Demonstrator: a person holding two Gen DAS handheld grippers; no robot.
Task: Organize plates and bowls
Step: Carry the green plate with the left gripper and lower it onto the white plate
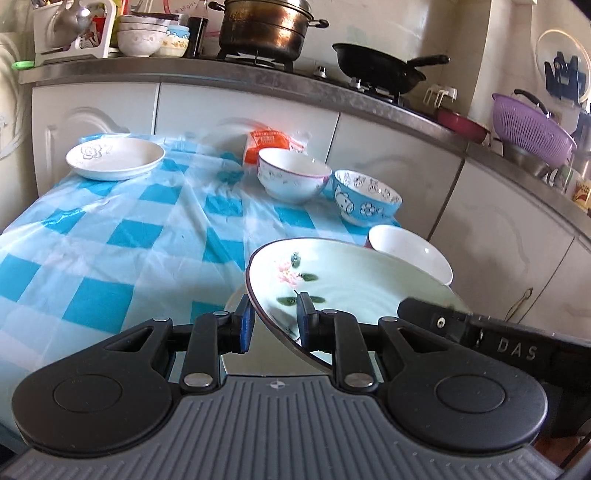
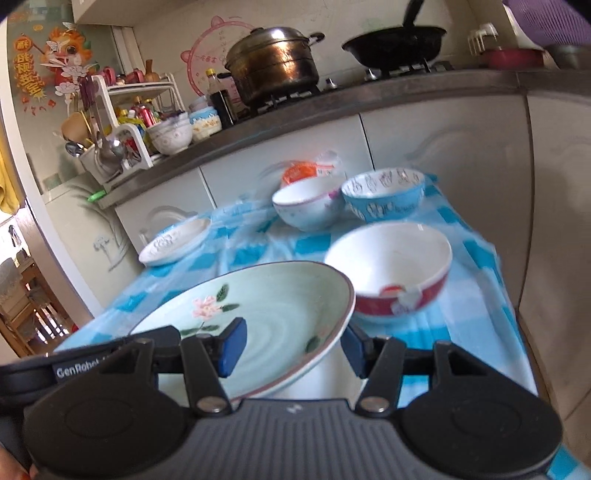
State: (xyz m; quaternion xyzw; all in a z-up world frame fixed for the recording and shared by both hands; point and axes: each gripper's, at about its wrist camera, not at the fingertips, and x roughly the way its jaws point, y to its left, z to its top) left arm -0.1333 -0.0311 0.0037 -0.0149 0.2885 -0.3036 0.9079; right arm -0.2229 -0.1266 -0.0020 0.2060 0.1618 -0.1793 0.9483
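A pale green plate (image 1: 351,284) with a pink flower hangs tilted above the blue checked tablecloth (image 1: 110,240). My left gripper (image 1: 275,317) is shut on its near rim, one blue pad inside and one underneath. My right gripper (image 2: 291,347) is shut on the same plate (image 2: 273,306) from the opposite side, straddling its rim. Part of another pale plate (image 1: 231,304) shows underneath. On the cloth stand a red-and-white bowl (image 2: 391,266), a blue cartoon bowl (image 2: 384,195) and a white purple-rimmed bowl (image 2: 306,206). A white plate (image 1: 114,157) lies at the far left corner.
An orange packet (image 1: 266,142) lies at the table's back edge, against white cabinet doors. On the counter above are a stack of bowls (image 1: 142,35), a brown pot (image 1: 266,27), a black pan (image 1: 380,68) and a purple colander (image 1: 532,125).
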